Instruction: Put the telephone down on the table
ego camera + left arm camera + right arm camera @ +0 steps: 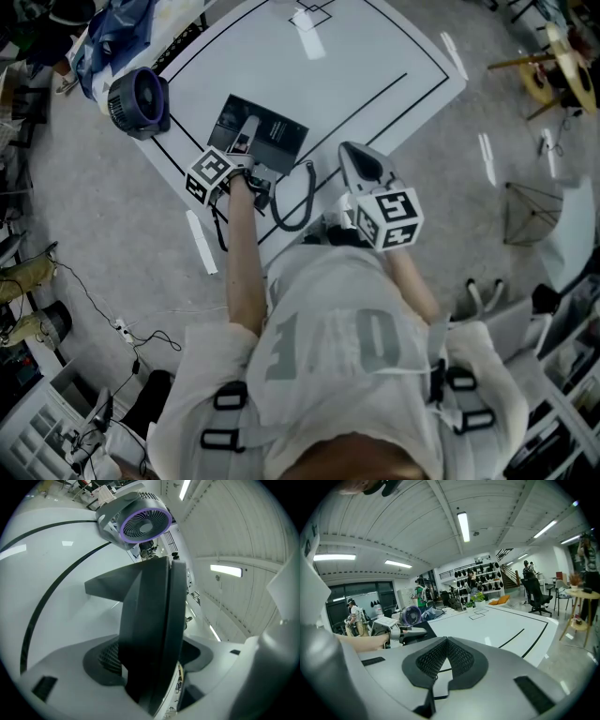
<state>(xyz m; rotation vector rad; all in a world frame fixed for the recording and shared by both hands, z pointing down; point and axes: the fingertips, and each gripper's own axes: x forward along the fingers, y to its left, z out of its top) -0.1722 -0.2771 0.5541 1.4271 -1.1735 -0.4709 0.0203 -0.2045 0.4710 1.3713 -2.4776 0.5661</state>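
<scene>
Left claw (151,667) stands with its jaws apart around the edge of the dark, flat telephone (147,611), which lies on or just over the white counter (56,573) and looks stiff, smooth and fairly light, probably best held by that thin edge.

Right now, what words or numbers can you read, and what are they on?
"10": big grey digits on the shirt.
Dark pad: white print, too small to read.
Left cube, right cube: square marks only, no letters.
Nothing else is readable.
</scene>
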